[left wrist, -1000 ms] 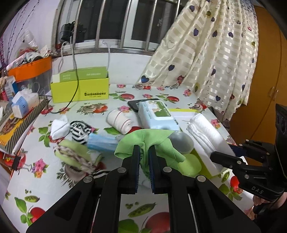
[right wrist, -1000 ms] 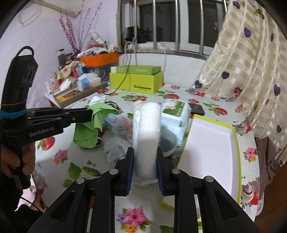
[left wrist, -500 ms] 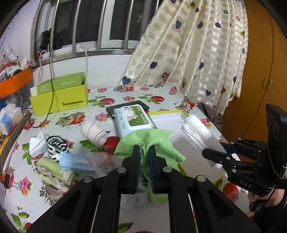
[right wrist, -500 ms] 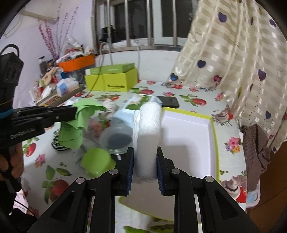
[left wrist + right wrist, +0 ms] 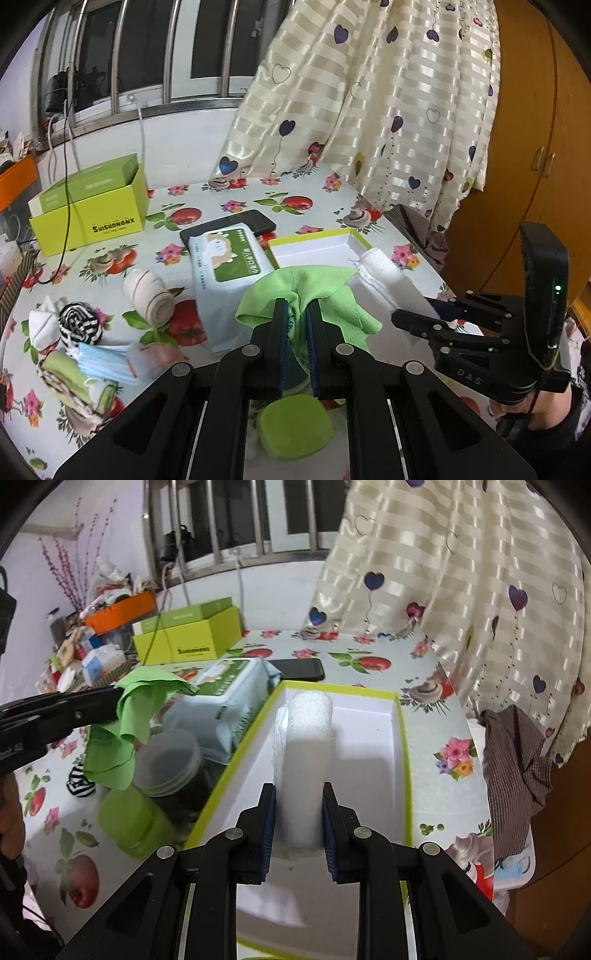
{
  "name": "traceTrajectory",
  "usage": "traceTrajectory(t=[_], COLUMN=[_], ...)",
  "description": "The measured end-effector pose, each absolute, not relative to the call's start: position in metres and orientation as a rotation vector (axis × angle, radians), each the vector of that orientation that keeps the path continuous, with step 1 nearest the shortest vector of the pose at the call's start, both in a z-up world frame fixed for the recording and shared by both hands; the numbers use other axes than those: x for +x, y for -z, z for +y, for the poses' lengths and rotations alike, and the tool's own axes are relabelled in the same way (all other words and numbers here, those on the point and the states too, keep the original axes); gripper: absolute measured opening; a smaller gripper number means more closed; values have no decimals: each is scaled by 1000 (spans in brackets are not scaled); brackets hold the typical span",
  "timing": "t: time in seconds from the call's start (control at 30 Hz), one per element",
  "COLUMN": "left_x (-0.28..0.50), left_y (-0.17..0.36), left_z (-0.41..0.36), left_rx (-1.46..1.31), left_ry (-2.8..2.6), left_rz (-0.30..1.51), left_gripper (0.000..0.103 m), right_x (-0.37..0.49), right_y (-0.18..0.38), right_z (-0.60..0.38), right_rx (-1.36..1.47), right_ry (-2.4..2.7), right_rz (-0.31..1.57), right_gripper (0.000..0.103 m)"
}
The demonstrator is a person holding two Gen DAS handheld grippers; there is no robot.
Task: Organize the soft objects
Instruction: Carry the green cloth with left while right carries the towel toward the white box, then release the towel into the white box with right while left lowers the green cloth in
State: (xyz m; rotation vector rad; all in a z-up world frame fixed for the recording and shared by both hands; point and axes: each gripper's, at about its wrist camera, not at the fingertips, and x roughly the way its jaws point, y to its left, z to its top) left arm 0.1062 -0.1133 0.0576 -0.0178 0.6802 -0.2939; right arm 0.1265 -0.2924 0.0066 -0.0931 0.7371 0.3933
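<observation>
Now the right gripper [image 5: 298, 818] clamps the white roll [image 5: 308, 753], seemingly inside the tray [image 5: 400, 738]. It looks soft and light. The left gripper [image 5: 295, 325] pinches the limp green cloth [image 5: 325, 291].

A home — heart-print curtain [image 5: 369, 110], fruit-patterned tablecloth [image 5: 295, 206].

White towel roll [image 5: 308, 753] over tray [image 5: 400, 760]; green cloth [image 5: 314, 291] held aloft.

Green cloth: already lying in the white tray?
No, the green cloth hangs pinched in the left gripper, above the table beside the white tray.
</observation>
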Motion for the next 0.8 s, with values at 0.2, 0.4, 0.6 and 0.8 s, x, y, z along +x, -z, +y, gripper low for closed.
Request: traceTrajectory(t=[0.2,0.4,0.6,0.8], left_x=[116,124,133,138], left_y=[-55,-50,-43,-35], left_z=[-127,-138,-150,-162], left_rx=[-4,2,11,26], left_ry=[305,316,326,341], left_rz=[696,716,740,766], left_gripper=[10,10,10,10], right_x=[145,159,161,149], right_y=[5,18,19,7], right_z=[-301,-308,-315,-322], right_rx=[-73,-60,-44,-34], right_ry=[-360,-322,-292,-284], right_rz=[781,821,819,772], right_gripper=[22,22,41,51])
